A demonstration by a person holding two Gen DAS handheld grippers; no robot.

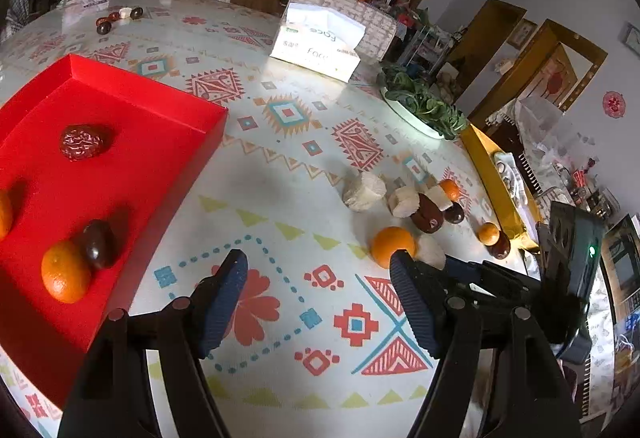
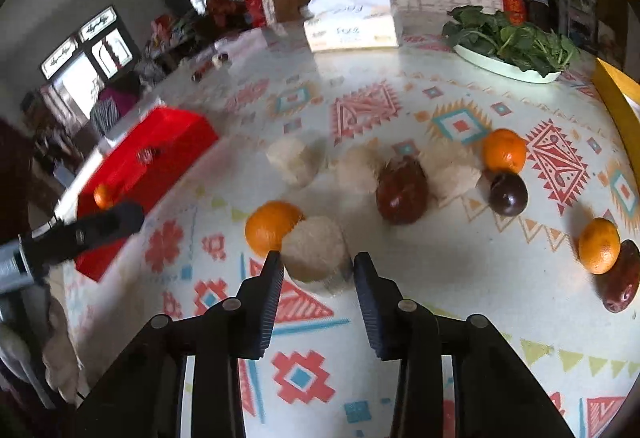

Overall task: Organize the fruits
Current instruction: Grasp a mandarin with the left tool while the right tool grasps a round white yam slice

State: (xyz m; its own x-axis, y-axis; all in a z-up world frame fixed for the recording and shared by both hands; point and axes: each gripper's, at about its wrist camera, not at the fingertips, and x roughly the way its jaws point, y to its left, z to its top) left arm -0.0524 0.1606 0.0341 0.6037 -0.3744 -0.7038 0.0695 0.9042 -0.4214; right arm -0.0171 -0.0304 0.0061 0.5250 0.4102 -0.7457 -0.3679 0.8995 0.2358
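— From my station, the patterned plastic tablecloth (image 1: 288,174) looks glossy; it throws back window glare. What do you read on the tray?

— I see the red cardboard tray (image 1: 152,142) as matt and smooth. The wrinkled dark-red date (image 1: 83,141) in it is creased but shiny, and the smooth dark plum-like fruit (image 1: 97,244) is glossy.

— On my right wrist view, the pale round rough-cut chunk (image 2: 316,252) looks dry and fibrous. The orange tangerine (image 2: 271,225) beside it has a dimpled, faintly shiny peel.

— My left gripper's (image 1: 318,274) pads (image 1: 412,302) are ribbed dark-blue rubber on matt black plastic arms.
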